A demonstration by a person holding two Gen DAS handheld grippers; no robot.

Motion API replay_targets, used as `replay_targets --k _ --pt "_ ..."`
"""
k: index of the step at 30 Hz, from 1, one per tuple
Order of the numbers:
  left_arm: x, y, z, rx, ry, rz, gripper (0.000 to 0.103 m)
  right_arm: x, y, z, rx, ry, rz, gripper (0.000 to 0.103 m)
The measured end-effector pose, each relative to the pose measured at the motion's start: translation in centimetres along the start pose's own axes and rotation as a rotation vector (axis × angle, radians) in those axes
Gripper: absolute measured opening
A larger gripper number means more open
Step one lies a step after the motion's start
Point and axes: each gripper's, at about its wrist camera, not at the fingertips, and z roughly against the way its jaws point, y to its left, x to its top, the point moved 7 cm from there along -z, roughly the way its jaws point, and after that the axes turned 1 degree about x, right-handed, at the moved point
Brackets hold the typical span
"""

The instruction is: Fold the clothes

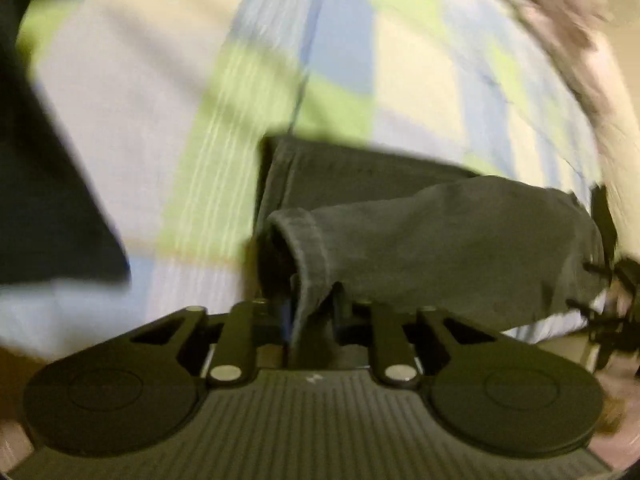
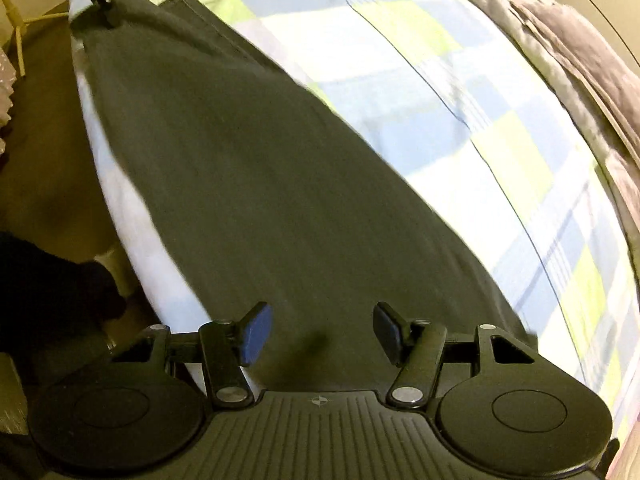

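Left claw (image 1: 310, 312): closed on the hemmed cuff of the trousers (image 1: 420, 240), the dark grey cloth bunched between its pads and running up and to the right from them.
Left claw pose: tipped steeply down over the bed (image 1: 120, 120); its view is smeared with blur.
Right claw (image 2: 320, 334): jaws wide apart, blue pads (image 2: 256, 334) facing each other, nothing between them; the cloth lies just beyond and below the tips, and I cannot tell whether they touch it.
Right claw pose: pointed steeply down over the near end of the trousers (image 2: 248, 184), close to the bed's edge.
Trousers: spread lengthwise along the near edge of the bed (image 2: 460, 92), a long dark panel reaching from the right claw to the far end, where the left claw (image 2: 105, 0) pinches it, seen at top left of the right wrist view.
Cuff end: lifted and folded over, lying on top of another dark layer of the same garment in the left wrist view.
Bed: covered with a sheet checked in blue, green and white.
Blanket (image 2: 580, 52): grey, heaped along the far side of the bed, well apart from the trousers.
Right claw from the left: a dark, blurred shape (image 1: 608, 280) at the right edge of the left wrist view, beside the trousers' far end.
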Motion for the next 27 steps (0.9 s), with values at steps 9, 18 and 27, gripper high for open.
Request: replay_targets --k 9,18,27 --pt "-0.9 0.1 1.1 0.111 -0.108 -0.247 0.016 6.4 1.5 -0.9 0.000 0.024 -0.076 0.060" --pt "-1.0 0.2 1.2 0.115 -0.113 -0.333 0.026 5.2 1.6 -1.0 0.021 0.080 -0.188 0.060" --pt "-2.9 -7.6 -2.2 0.170 -0.029 -0.635 0.027 -6.2 -5.0 0.6 -0.085 0.082 -0.720 0.060"
